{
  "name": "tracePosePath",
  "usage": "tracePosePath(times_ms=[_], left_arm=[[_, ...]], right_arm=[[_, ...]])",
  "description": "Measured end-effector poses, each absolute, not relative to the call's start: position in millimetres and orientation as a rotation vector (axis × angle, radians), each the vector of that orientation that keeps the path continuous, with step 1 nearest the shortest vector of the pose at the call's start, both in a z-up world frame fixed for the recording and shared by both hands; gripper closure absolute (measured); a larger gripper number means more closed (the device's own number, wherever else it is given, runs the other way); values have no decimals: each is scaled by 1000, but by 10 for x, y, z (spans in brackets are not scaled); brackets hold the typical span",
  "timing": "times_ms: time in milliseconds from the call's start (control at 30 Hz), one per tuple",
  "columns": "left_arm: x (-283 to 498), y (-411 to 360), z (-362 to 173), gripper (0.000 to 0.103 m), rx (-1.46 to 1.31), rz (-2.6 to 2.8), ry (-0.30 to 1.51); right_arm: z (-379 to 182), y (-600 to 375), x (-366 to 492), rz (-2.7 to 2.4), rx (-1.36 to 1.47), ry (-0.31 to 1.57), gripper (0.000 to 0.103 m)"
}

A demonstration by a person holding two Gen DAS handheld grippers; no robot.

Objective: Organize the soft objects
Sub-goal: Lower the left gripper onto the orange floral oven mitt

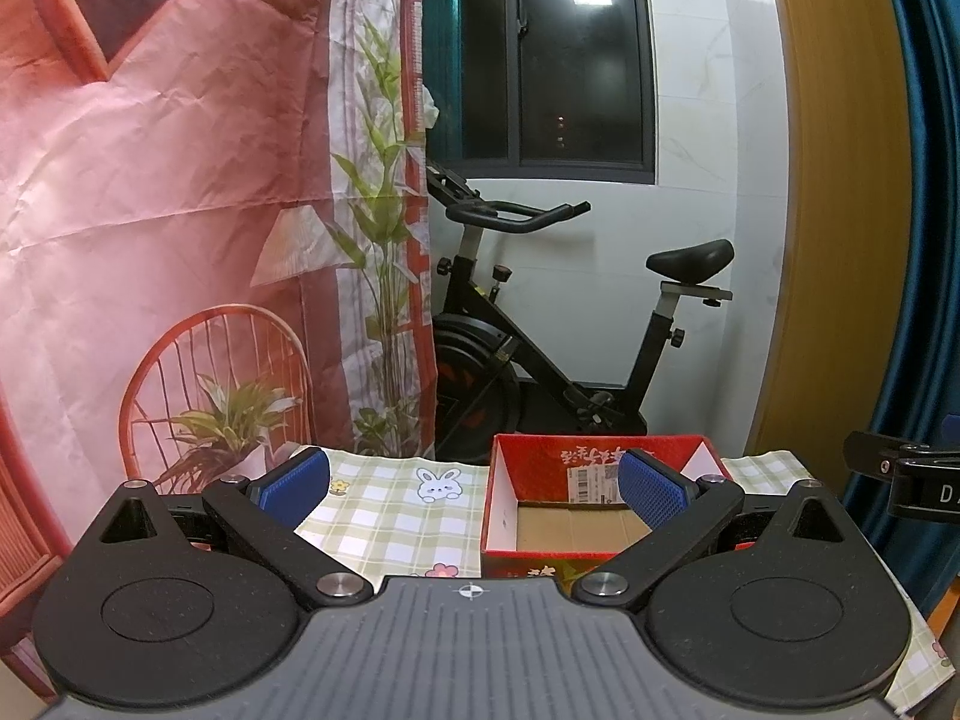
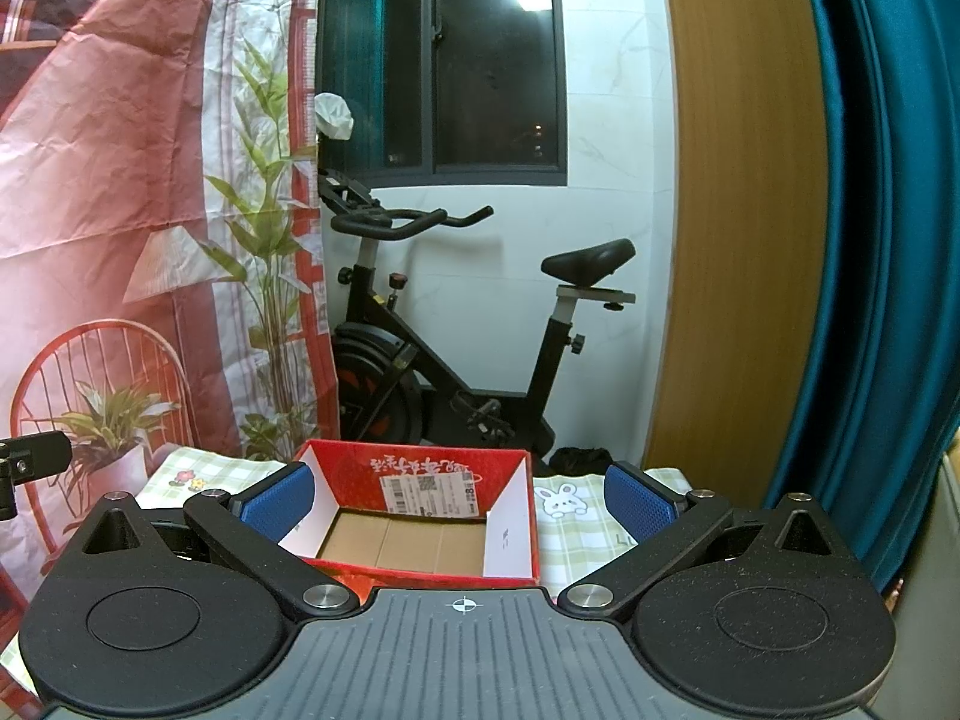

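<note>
Both claws, left gripper [image 1: 474, 489] and right gripper [image 2: 459, 501], gape wide, empty, over red cardboard box [image 2: 420, 516]; box light, stiff; soft objects unseen.

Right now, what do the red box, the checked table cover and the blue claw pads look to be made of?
Red box: cardboard, with a printed red outside, white inner walls, bare brown flaps on the floor and a shipping label.
Table cover: probably thin cloth or vinyl; printed green check with rabbits and flowers, lying flat.
Pads: likely rubber or soft plastic, matte with a fine grid texture.
</note>
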State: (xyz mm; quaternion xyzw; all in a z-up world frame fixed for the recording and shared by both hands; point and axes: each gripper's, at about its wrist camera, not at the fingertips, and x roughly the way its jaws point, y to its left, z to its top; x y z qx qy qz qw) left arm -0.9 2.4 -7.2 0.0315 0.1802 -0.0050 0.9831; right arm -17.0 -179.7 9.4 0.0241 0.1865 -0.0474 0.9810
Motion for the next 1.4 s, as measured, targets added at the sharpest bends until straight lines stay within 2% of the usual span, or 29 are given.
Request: tracePosePath(times_ms=[667,833,1067,1333,1400], left_arm=[[-14,27,-74,0,53,-14,354],[12,59,-149,0,40,11,334],[259,166,-569,0,-2,-3,442],[597,326,-1178,1,-15,-50,573],[686,383,-1324,7,-42,-66,612]], right_arm=[[96,-1811,-181,-87,56,369,0],[11,-1891,-226,-72,101,308,0],[-452,-2028,-119,-47,187,283,0],[-1158,-2024,213,-15,216,486,0],[-1312,-1955,284,-36,173,524,0]])
